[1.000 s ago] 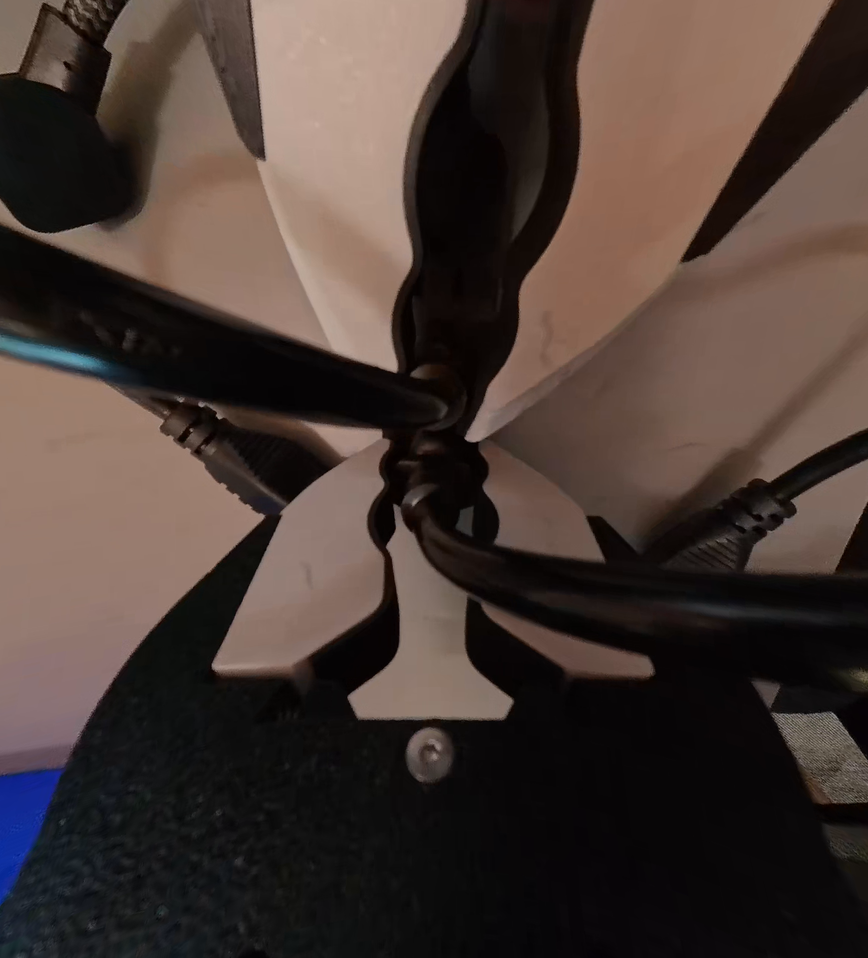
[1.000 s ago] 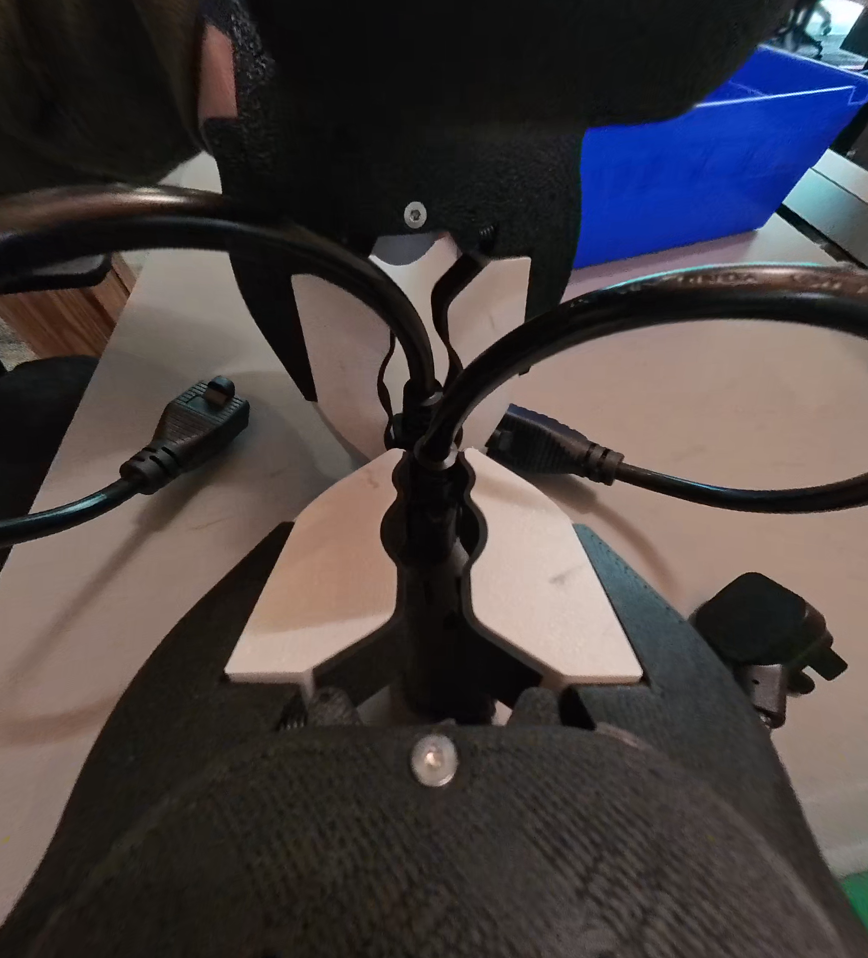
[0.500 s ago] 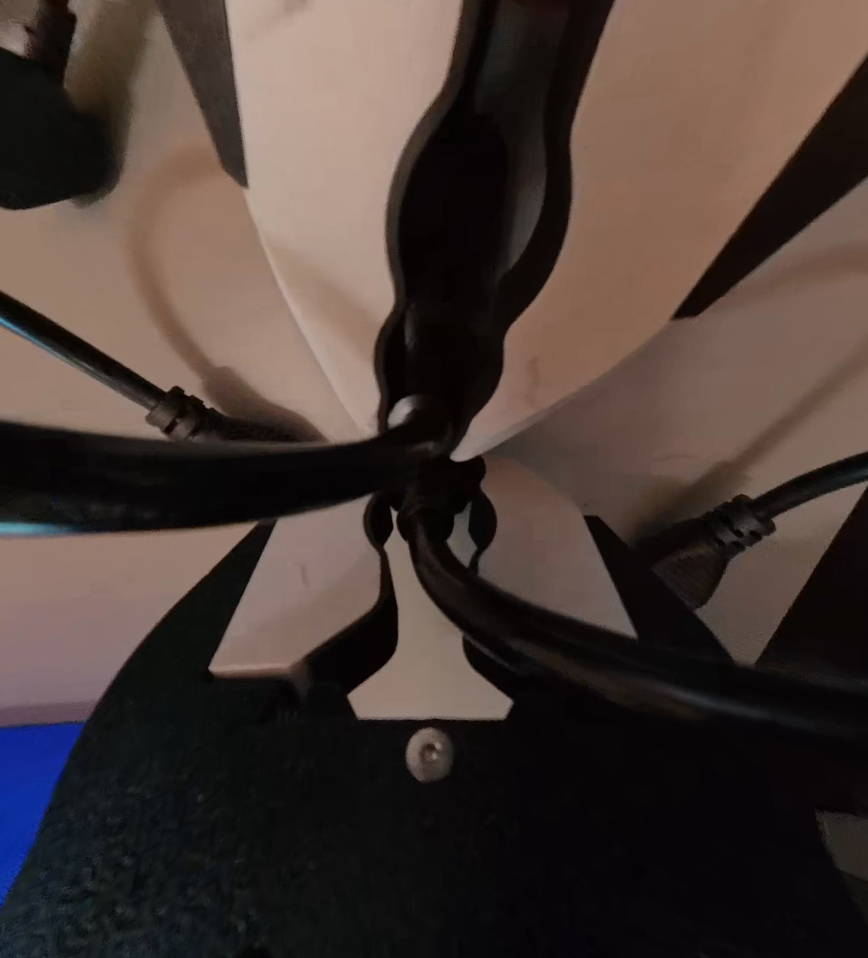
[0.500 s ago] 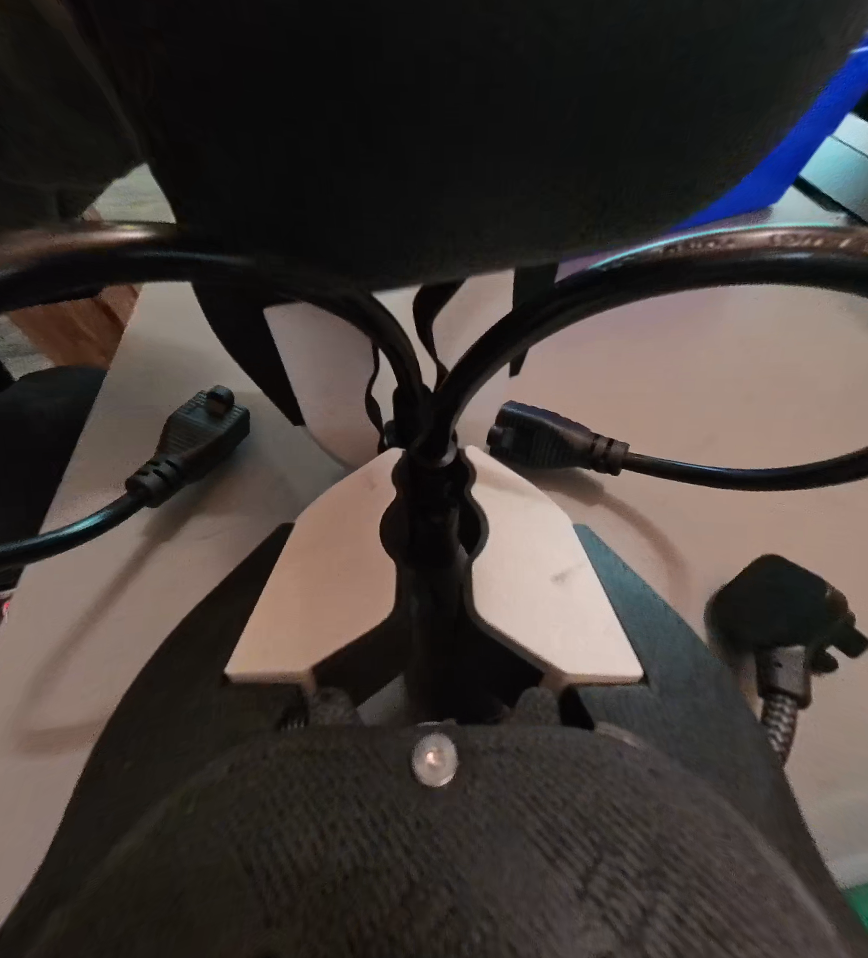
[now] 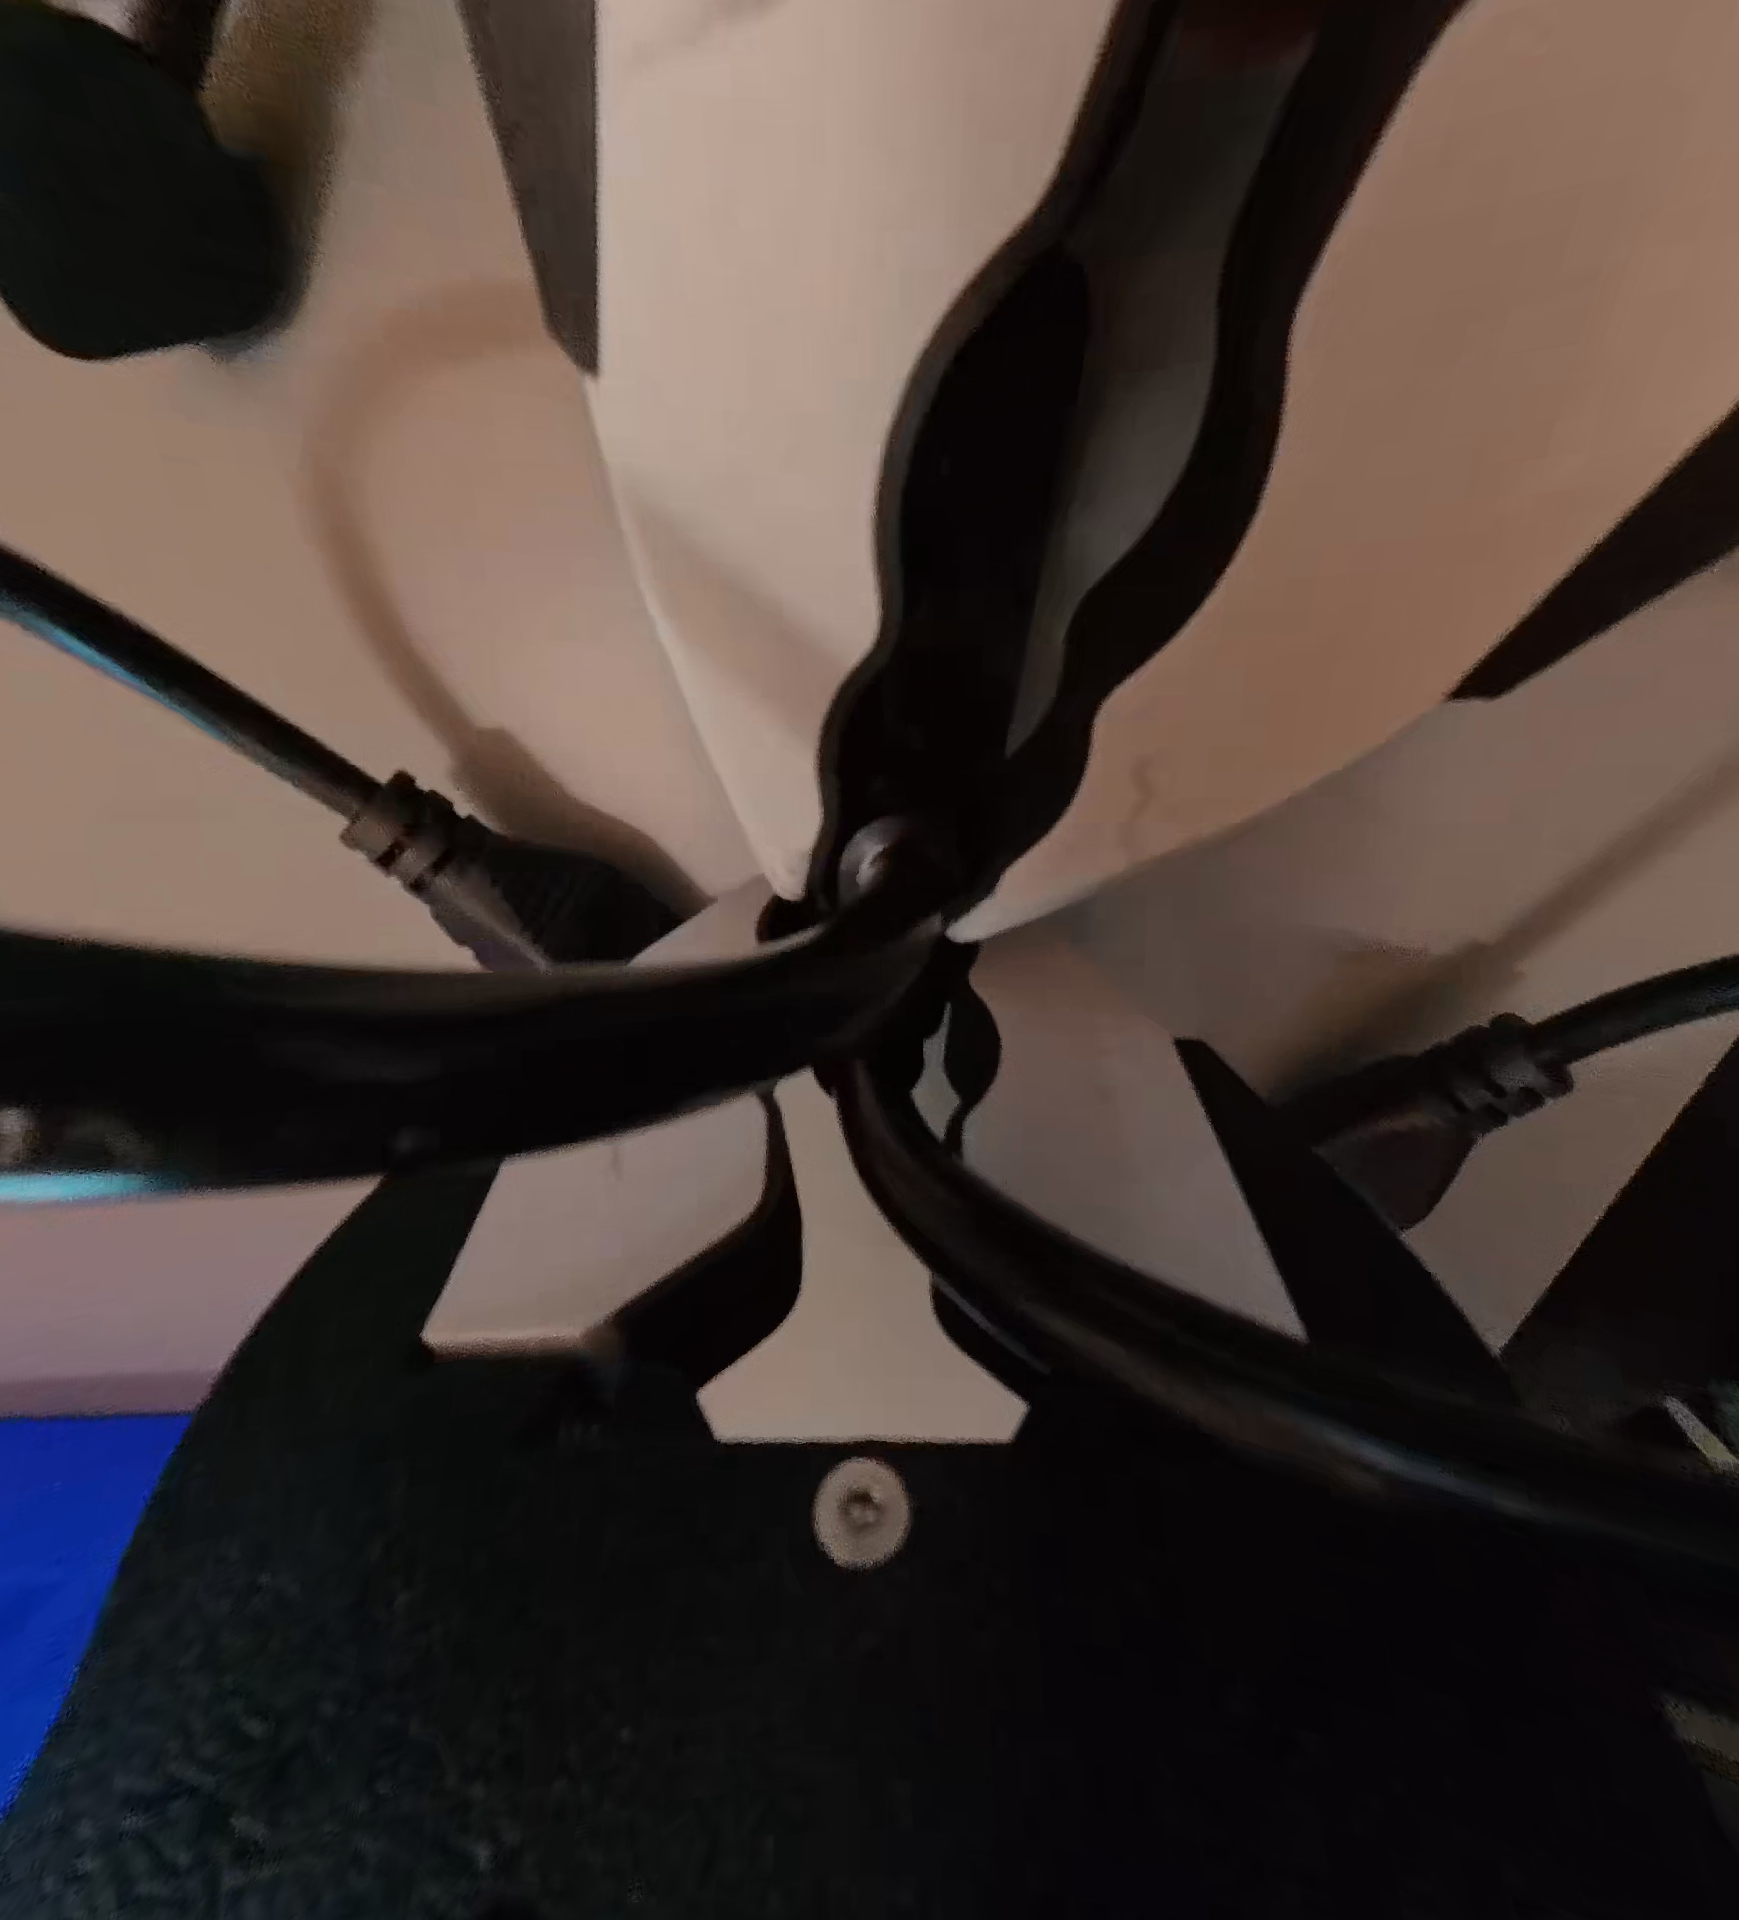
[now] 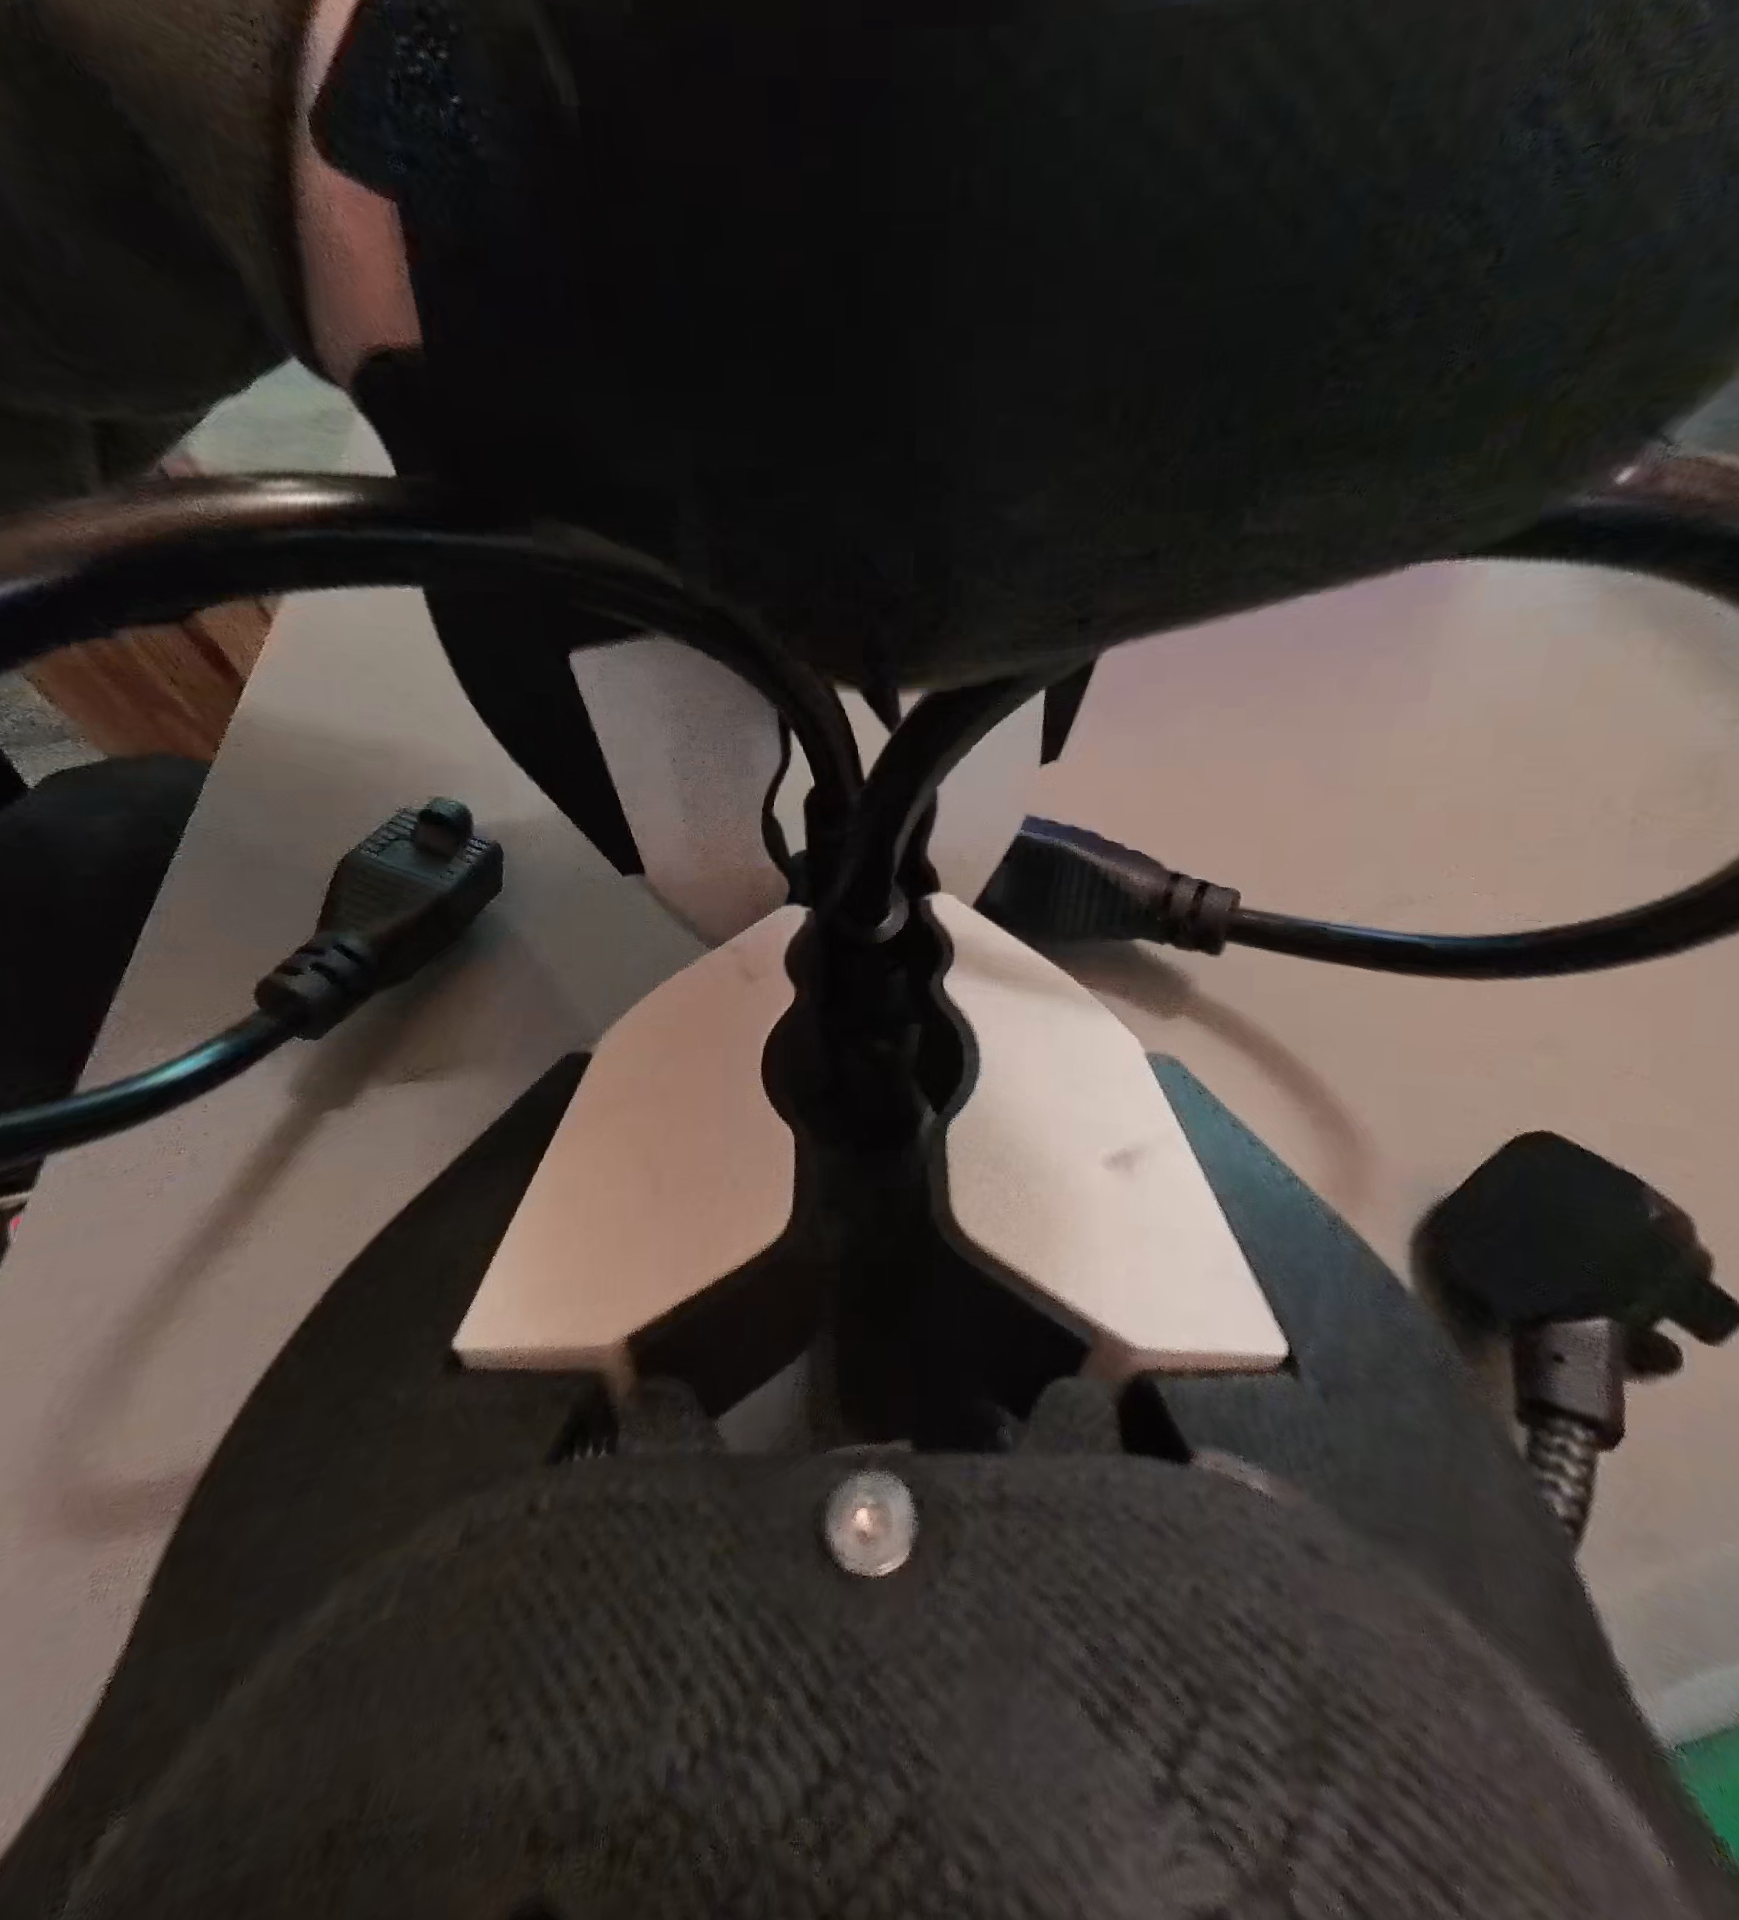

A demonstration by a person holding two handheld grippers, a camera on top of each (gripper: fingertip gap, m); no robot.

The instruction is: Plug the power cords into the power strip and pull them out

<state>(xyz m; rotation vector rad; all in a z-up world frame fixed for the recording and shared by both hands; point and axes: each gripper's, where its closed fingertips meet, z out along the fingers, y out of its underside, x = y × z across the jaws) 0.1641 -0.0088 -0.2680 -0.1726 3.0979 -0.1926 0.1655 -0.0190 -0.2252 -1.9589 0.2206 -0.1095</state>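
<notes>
In the left wrist view my left gripper (image 5: 886,1003) is shut on two black power cords (image 5: 345,1039), tip to tip with the right gripper (image 5: 891,862). One cord runs left, the other (image 5: 1208,1340) runs to the lower right. In the right wrist view my right gripper (image 6: 860,920) is shut on the same cords (image 6: 491,540), which loop out left and right. The left gripper (image 6: 844,416) hangs just above it. The cords' far connectors (image 6: 397,883) (image 6: 1104,883) lie on the beige table (image 6: 1467,748). No power strip is in view.
A black wall plug (image 6: 1561,1257) on a braided cable lies at the table's right; it also shows in the left wrist view (image 5: 86,208). A black chair (image 6: 34,914) stands off the left edge. A blue bin (image 5: 3,1662) shows at lower left. One gripper's finger ends stand about 4 centimetres off the other's.
The left gripper has come closer over the right one and now hides the blue bin in the right wrist view. The looped cords have swung lower. Both grips stay shut.
</notes>
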